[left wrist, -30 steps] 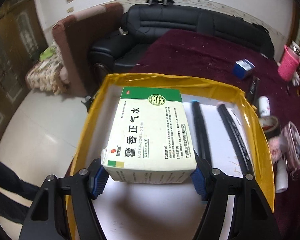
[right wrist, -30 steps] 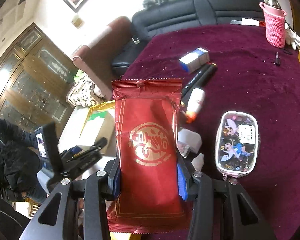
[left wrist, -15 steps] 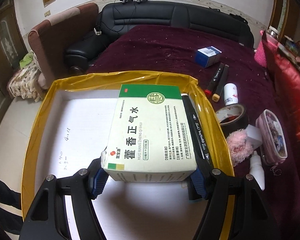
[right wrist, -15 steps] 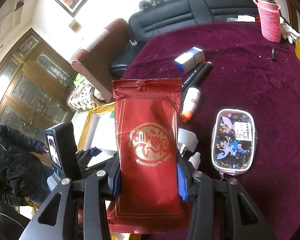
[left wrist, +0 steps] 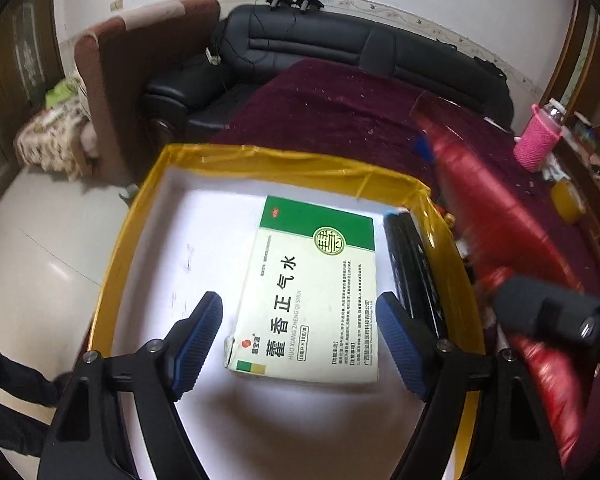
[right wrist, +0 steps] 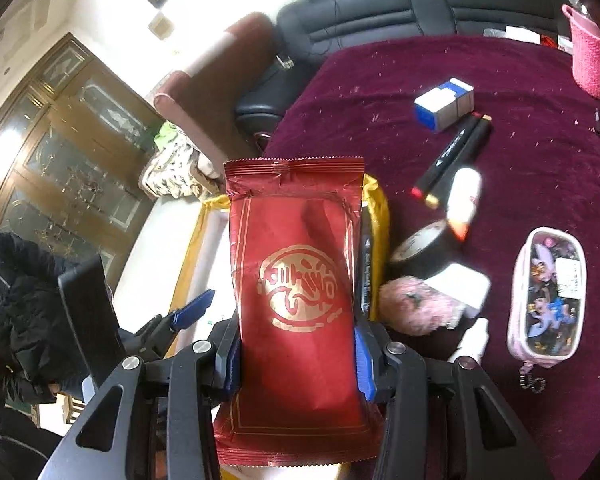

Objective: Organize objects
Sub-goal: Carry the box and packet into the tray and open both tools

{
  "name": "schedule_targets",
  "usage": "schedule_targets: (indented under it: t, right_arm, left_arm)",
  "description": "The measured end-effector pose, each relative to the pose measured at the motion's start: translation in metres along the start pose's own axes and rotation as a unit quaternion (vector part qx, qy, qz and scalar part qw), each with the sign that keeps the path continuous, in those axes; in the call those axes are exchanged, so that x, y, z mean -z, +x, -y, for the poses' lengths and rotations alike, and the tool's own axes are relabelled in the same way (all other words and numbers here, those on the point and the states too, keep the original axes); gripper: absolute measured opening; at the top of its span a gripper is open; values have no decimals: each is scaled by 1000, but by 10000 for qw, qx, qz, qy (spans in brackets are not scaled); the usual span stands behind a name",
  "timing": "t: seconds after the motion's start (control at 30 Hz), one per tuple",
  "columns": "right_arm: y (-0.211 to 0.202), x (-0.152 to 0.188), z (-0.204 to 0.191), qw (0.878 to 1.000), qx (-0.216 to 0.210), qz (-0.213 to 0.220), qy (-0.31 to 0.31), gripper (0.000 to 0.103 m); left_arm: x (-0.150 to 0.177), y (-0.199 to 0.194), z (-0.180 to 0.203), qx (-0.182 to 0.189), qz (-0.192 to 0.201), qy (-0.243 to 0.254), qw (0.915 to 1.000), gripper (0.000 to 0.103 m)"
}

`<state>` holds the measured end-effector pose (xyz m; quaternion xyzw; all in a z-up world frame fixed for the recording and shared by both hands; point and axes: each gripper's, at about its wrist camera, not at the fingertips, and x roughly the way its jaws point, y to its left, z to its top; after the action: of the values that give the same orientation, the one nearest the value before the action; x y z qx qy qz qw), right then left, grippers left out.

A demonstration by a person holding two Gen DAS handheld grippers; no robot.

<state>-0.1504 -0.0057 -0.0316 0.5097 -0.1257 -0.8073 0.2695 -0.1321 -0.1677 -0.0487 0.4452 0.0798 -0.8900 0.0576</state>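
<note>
Inside the yellow-rimmed tray [left wrist: 384, 174], my left gripper [left wrist: 300, 344] had just opened off the medicine box [left wrist: 312, 296], while my right gripper [right wrist: 296, 356], clamping the red packet [right wrist: 296, 280], needed lowering at its eleven o'clock.

Black tool [left wrist: 300, 344], ribbed blue pads [left wrist: 198, 344]

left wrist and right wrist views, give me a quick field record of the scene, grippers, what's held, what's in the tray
left gripper: open, jaws just widened, pads clear of the box between them
green and white cardboard medicine box: lying flat in the tray
yellow-rimmed white tray: also holds black marker pens along its right wall
right gripper: shut on the pouch
red foil pouch with gold emblem: held over the tray's right edge
dark red tablecloth: other items remain here
</note>
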Motion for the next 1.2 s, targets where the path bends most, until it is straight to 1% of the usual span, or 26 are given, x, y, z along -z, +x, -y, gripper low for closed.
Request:
schedule_targets:
  t: [0.07,0.17,0.2,0.3,0.37,0.43,0.47,0.5,0.6,0.63,0.67,0.7,0.73,0.77,0.8,0.87,0.9,1.0,1.03,1.13,1.2]
  right_arm:
    - [0,-3,1,9999,133,98,47,49]
    - [-5,-8,3,9995,235,178,122,49]
    - [-8,-9,3,9994,255,201,125,49]
    - [-19,-11,2,9987,382,317,71,49]
    - [-23,-12,-2,9981,471,393,-3,49]
    - [-26,-14,-7,9981,445,414,-36,49]
    - [-26,-16,-9,9982,416,421,-36,49]
    - [-25,-17,-12,9984,376,425,-40,49]
    - [-14,-21,-23,9993,167,324,-1,49]
    - [-8,-21,-27,9996,80,261,16,49]
    - [-2,-22,-33,9998,-10,194,22,49]
    - [4,-22,-38,9999,-69,143,15,49]
    - [10,-22,-43,9999,-122,89,8,49]
    - [18,-22,-50,9998,-183,23,-1,49]
    - [25,-22,-55,9997,-234,-27,-7,49]
    - [41,-23,-67,9993,-343,-145,9,49]
    - [48,-22,-72,9990,-387,-202,32,49]
    - [72,-20,-85,9979,-486,-405,158,49]
    - [79,-19,-87,9978,-464,-448,173,49]
    - [101,-14,-92,9978,-272,-561,234,49]
    - [113,-11,-93,9983,-4,-539,228,49]
  left_arm:
    - [-4,4,2,6,25,-50,10000,79]
    - [-8,13,0,391,-109,-250,9989,79]
    - [-8,15,2,454,-118,-267,9985,79]
    - [-8,17,14,667,-151,-141,9976,78]
    - [-7,17,15,840,-183,-158,9962,78]
    - [-7,15,8,986,-217,-325,9944,79]
    - [-7,14,-2,1062,-275,-520,9926,82]
    - [-7,13,-10,1084,-324,-652,9914,84]
    - [2,4,-41,1136,-470,-1119,9861,84]
    - [6,-2,-51,1149,-460,-1232,9846,84]
    - [12,-12,-63,1224,-375,-1365,9823,80]
    - [18,-26,-73,1401,-247,-1487,9786,80]
    - [24,-39,-81,1362,-119,-1568,9781,80]
    - [31,-55,-91,1234,58,-1661,9783,81]
    - [37,-70,-99,1232,237,-1765,9763,81]
    - [48,-93,-115,1433,495,-1982,9684,83]
    - [54,-104,-123,1451,626,-2084,9652,84]
    - [69,-130,-144,1182,1020,-2229,9623,84]
    - [73,-136,-150,1101,1122,-2303,9603,85]
    - [80,-142,-161,1034,1196,-2453,9565,85]
    - [80,-143,-166,1028,1215,-2502,9550,85]
